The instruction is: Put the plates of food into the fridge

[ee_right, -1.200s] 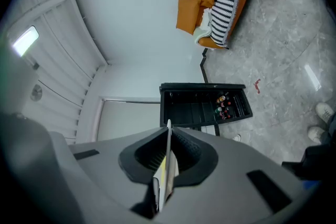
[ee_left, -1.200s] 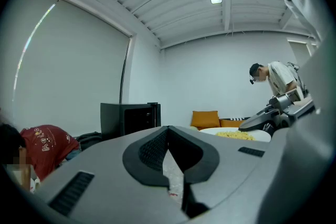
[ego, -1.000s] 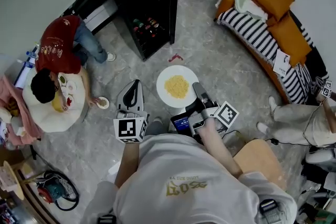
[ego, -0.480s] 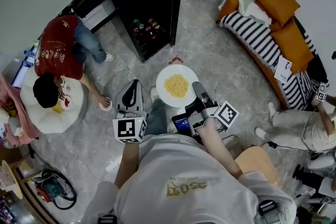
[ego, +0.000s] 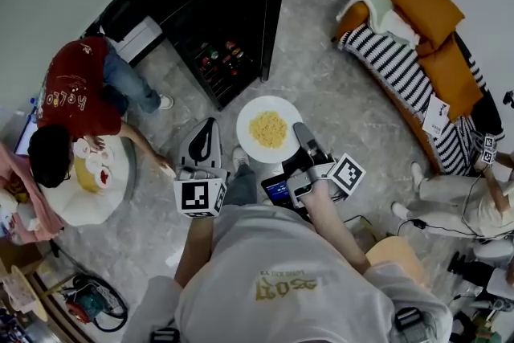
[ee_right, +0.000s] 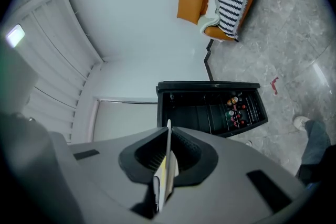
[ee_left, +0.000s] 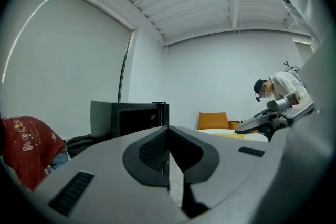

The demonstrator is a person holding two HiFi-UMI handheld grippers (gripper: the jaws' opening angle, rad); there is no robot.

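A white plate (ego: 270, 128) of yellow food hangs above the floor, my right gripper (ego: 302, 133) shut on its near right rim. In the right gripper view the plate (ee_right: 167, 162) shows edge-on between the closed jaws. The black fridge (ego: 218, 8) stands open ahead, with bottles (ego: 219, 59) on its shelves; it also shows as the fridge (ee_right: 211, 108) beyond the right jaws. My left gripper (ego: 206, 134) is shut and empty, left of the plate. From the left gripper (ee_left: 168, 165), the plate (ee_left: 231, 135) lies to the right.
A person in a red shirt (ego: 74, 96) sits at a small round white table (ego: 84, 189) on the left. A sofa with orange cushions (ego: 405, 32) curves along the right wall, another person (ego: 458, 193) beside it. A tool with cable (ego: 88, 301) lies lower left.
I have stepped toward the fridge, which now sits closer in the head view. The plate stays held in my right gripper. The seated person has drawn the arm back to the table.
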